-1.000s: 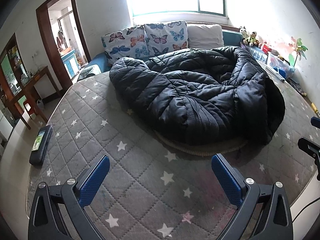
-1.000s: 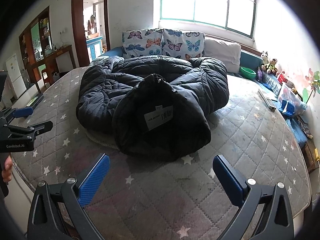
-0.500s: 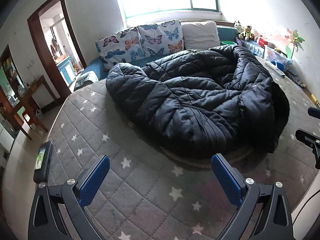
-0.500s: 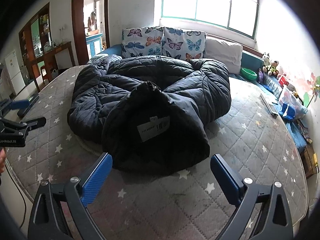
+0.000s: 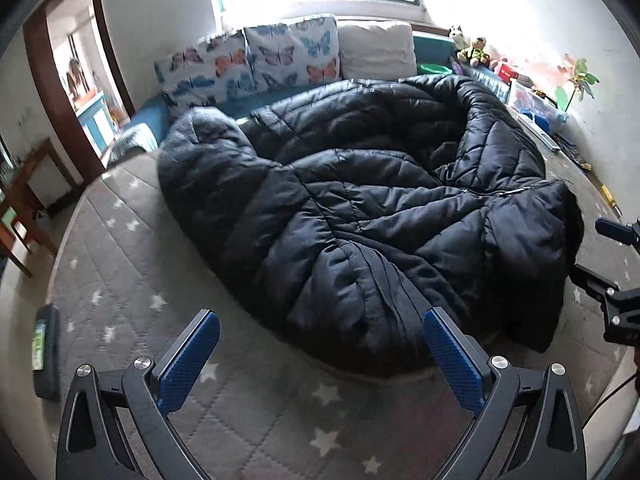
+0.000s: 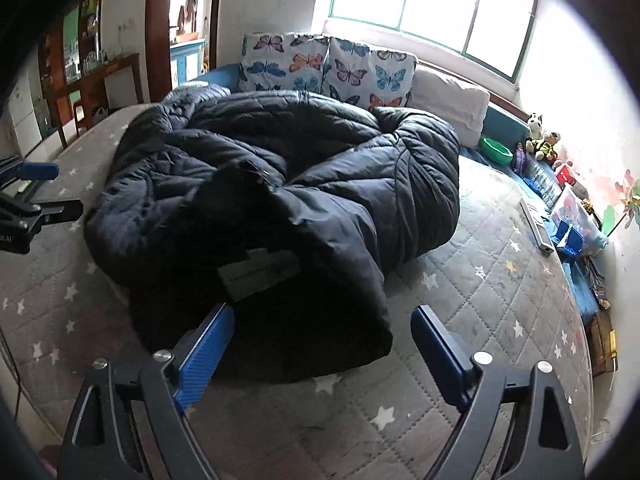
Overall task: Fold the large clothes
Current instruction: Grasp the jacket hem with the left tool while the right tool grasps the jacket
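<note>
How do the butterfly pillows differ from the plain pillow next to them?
The butterfly pillows are white with coloured butterflies; the plain pillow is cream and has no pattern. There are two butterfly pillows and one plain pillow. The plain pillow lies nearer the stuffed toys. All lean against the wall under the window, behind the black coat.

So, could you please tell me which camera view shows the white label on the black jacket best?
The right wrist view: the white label faces the camera on the black jacket, though too blurred to read. The left wrist view shows only the jacket's quilted outside; the label is hidden there.
</note>
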`<state>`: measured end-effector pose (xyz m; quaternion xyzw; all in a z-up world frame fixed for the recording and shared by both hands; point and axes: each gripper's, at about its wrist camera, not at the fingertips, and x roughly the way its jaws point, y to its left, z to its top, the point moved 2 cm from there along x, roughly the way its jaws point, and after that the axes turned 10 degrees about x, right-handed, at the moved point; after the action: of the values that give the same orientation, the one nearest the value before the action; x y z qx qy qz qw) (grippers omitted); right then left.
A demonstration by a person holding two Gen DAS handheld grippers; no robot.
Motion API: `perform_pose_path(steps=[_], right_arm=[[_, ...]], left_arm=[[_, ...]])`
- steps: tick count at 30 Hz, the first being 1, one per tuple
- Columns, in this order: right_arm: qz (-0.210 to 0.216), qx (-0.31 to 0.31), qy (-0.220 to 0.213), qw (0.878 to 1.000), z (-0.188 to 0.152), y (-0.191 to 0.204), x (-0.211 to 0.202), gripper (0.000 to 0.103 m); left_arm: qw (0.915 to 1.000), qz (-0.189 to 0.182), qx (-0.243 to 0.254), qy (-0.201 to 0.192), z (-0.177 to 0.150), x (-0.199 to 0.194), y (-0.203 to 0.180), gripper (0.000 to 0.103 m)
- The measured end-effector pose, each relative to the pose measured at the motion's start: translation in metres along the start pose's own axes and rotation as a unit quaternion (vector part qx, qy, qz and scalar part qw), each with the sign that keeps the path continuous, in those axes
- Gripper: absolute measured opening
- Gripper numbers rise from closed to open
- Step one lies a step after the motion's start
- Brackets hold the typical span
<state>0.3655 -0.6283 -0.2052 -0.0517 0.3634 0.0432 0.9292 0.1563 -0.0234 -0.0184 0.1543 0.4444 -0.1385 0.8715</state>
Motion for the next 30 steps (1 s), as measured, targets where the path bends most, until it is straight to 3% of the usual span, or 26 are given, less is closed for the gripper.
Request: perform_pose_path(steps=[5, 9, 11, 15, 16, 22, 30], right_arm=[[-0.008, -0.012, 0.007, 1.000, 0.003, -0.002, 0.012, 0.094], [-0.011, -0.014, 0.015, 1.000, 0.008, -0.003, 0.024, 0.085], [-0.015, -0.017, 0.020, 1.000, 0.010, -0.002, 0.032, 0.074], [-0.026, -0.018, 0.025, 0.999, 0.012, -0.003, 0.038, 0.019], [-0.026, -0.012, 0.024, 0.999, 0.013, -0.004, 0.035, 0.014], [0.000, 0.004, -0.017, 1.000, 0.023, -0.002, -0.008, 0.010], [0.044, -0.010, -0.034, 0.998, 0.021, 0.010, -0.050, 0.008]], left_arm=[[0.9981, -0.042, -0.030, 0.033, 0.012, 0.036, 0.004, 0.103], [0.9935, -0.078, -0.055, 0.061, 0.015, 0.067, 0.006, 0.087], [0.9934, -0.079, -0.054, 0.063, 0.014, 0.075, 0.005, 0.076], [0.9931, -0.099, -0.043, 0.045, 0.013, 0.071, 0.000, 0.037], [0.9936, -0.096, -0.042, 0.042, 0.013, 0.067, 0.000, 0.034], [0.9960, -0.082, -0.031, 0.016, 0.015, 0.042, 0.000, 0.028], [0.9956, -0.082, -0.044, 0.003, 0.007, 0.023, 0.019, 0.025]])
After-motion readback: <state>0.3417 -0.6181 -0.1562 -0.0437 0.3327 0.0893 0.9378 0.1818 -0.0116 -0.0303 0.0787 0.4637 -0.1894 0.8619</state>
